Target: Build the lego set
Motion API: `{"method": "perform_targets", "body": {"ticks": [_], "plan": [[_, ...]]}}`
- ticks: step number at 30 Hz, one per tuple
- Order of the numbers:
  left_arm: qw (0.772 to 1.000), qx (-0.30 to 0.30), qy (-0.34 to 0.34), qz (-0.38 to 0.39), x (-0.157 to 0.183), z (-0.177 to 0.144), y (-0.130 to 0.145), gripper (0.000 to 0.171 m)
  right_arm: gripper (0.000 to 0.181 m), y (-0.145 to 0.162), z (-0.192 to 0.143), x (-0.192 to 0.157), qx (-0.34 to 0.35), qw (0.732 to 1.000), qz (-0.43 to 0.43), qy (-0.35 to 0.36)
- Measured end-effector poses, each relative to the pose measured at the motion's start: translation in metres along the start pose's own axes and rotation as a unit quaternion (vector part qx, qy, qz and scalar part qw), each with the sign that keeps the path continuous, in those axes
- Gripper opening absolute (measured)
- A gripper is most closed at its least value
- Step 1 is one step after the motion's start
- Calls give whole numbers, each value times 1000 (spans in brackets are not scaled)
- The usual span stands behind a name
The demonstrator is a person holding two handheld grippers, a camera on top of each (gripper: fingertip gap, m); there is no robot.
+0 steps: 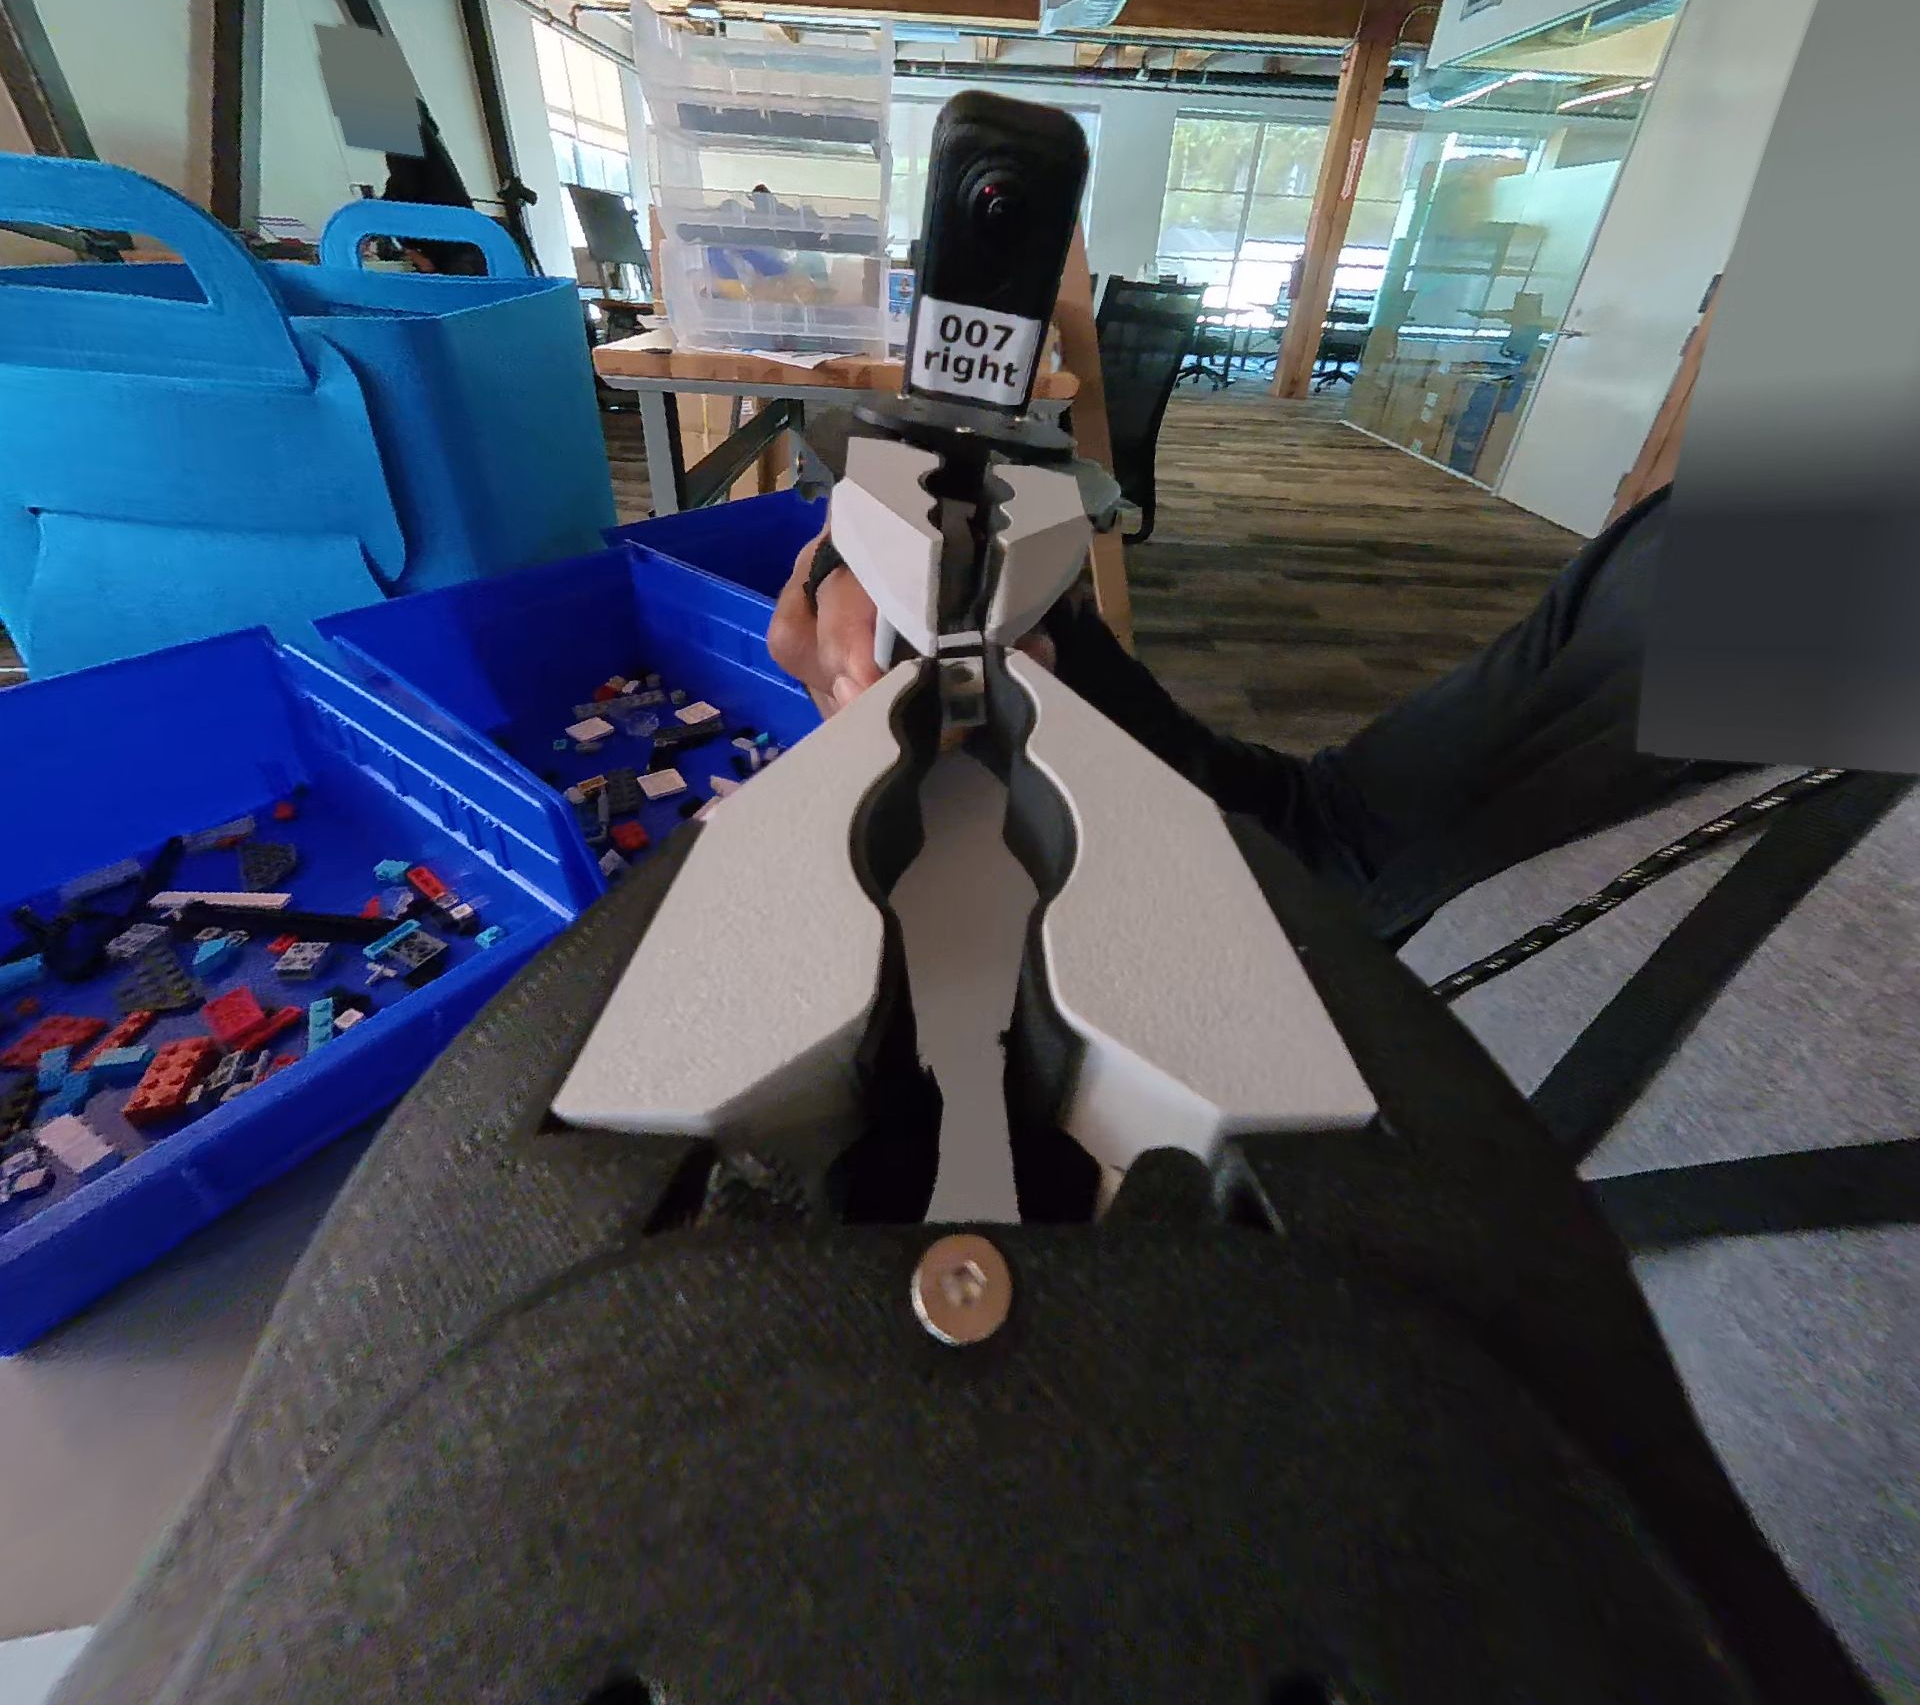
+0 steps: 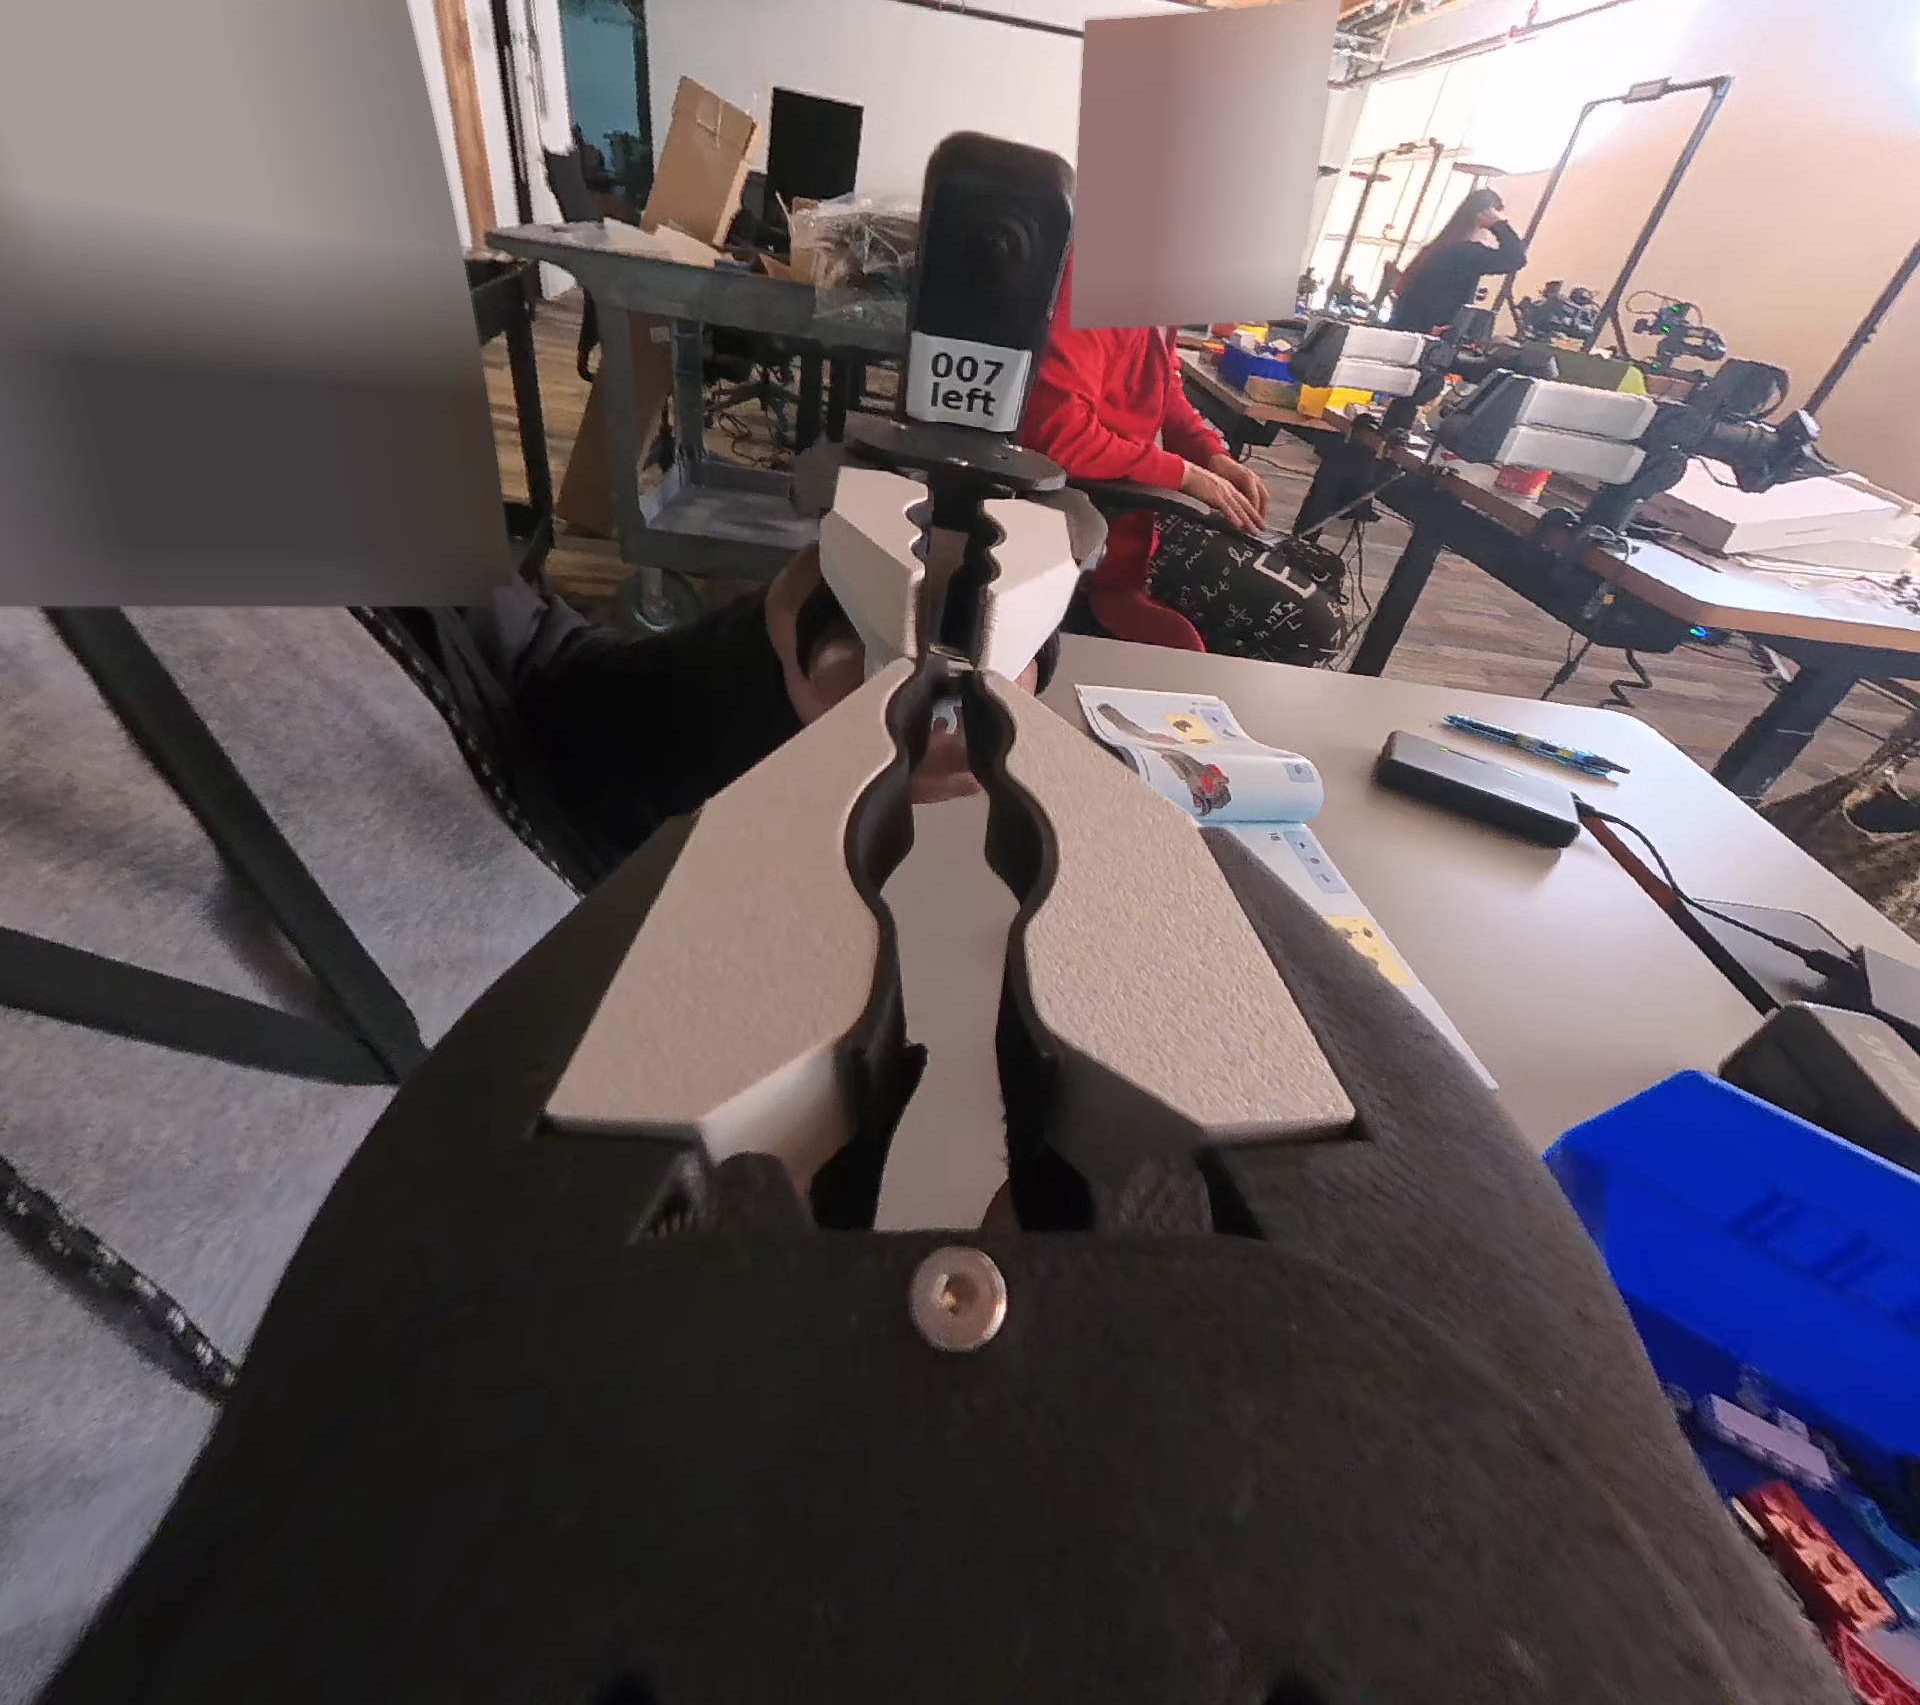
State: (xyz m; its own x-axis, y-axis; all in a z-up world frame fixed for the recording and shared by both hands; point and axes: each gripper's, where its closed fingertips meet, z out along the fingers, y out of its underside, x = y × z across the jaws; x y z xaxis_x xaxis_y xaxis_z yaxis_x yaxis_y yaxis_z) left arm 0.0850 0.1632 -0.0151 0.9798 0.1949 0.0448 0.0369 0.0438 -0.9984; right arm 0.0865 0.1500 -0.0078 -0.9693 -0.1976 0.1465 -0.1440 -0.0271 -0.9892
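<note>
Progress: early, by my judgement. You hold only a tiny piece or sub-assembly up in the air between the two tools, and no larger built model shows on the counter (image 2: 1195,876).
Left tongs (image 1: 961,668): nearly closed at the tips, pinching a small grey piece (image 1: 961,705); its exact shape is too small to tell.
Right tongs (image 2: 940,679): also drawn narrow, tips meeting the other tool's tips head-on. A small light piece (image 2: 943,717) sits just behind the tips, but you cannot tell from these views whether the right tongs grip it or only touch it.
Meeting point: both tools face each other, tip to tip, raised above your lap and the counter edge. This reads as pressing or passing one part onto another.
Loose parts: most bricks lie unsorted in the near blue bin (image 1: 208,980) and the middle blue bin (image 1: 644,751), both on your left side; red, black, grey, white and light-blue pieces, many of them.
Instruction booklet (image 2: 1205,762): open on the counter, near a dark power bank (image 2: 1475,788) with its cable and a pen (image 2: 1527,741) beyond.
Left to do: almost everything, it seems. The bins look full, so expect many more picks after you seat this part.
Blue tote (image 1: 260,408): stands behind the bins, not in play.
</note>
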Motion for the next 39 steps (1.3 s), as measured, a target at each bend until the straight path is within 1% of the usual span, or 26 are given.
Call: {"method": "perform_targets", "body": {"ticks": [4,8,13,17,30,35,39], "plan": [[1000,26,2,-10,-3,-5,-7,8,3,-12,-4,4,41,999,25,-6],[999,44,15,-25,-4,-8,-11,8,8,-6,-3,8,25,999,30,5],[999,43,18,-26,-2,-6,-10,8,15,-2,6,4,20,999,42,-9],[998,46,22,-30,0,-6,-12,8,6,1,10,1,12,999,39,-15],[996,60,26,-52,-1,-7,-16,8,6,-3,10,3,23,999,40,-9],[997,59,29,-48,0,-6,-15,8,6,-3,10,2,24,999,39,-15],[997,57,26,-33,1,-8,-16,8,11,-12,3,3,55,997,53,-25]]}}
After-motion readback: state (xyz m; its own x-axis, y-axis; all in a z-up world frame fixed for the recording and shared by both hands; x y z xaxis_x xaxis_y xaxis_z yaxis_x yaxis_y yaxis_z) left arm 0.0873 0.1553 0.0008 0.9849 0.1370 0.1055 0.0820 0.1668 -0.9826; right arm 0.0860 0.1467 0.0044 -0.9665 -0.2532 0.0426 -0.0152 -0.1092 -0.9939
